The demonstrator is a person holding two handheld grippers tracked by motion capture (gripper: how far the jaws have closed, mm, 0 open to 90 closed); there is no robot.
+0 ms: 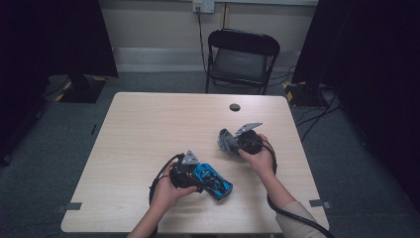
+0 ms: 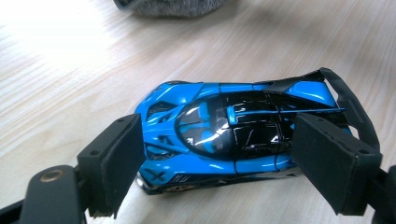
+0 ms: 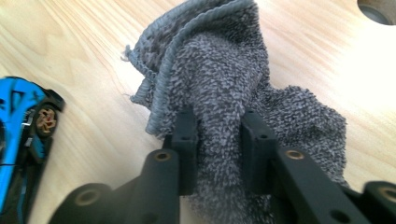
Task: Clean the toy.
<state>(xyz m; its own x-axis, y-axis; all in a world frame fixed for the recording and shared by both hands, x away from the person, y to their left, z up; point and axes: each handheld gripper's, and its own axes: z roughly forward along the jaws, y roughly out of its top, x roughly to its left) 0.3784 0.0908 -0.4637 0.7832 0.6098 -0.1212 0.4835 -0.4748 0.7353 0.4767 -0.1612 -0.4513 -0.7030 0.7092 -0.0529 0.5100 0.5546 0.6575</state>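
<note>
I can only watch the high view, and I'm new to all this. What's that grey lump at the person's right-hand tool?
Observer: It's a fluffy grey cloth with a ribbed hem. The right gripper pinches a fold of it between its jaws.
Operator: And the blue thing at the other tool?
Observer: A blue toy car. It lies lengthwise between the pads of the left gripper, nose at one pad and rear wing at the other.
Operator: Any small detail I'd miss?
Observer: Its wheel is bronze-coloured.
</note>
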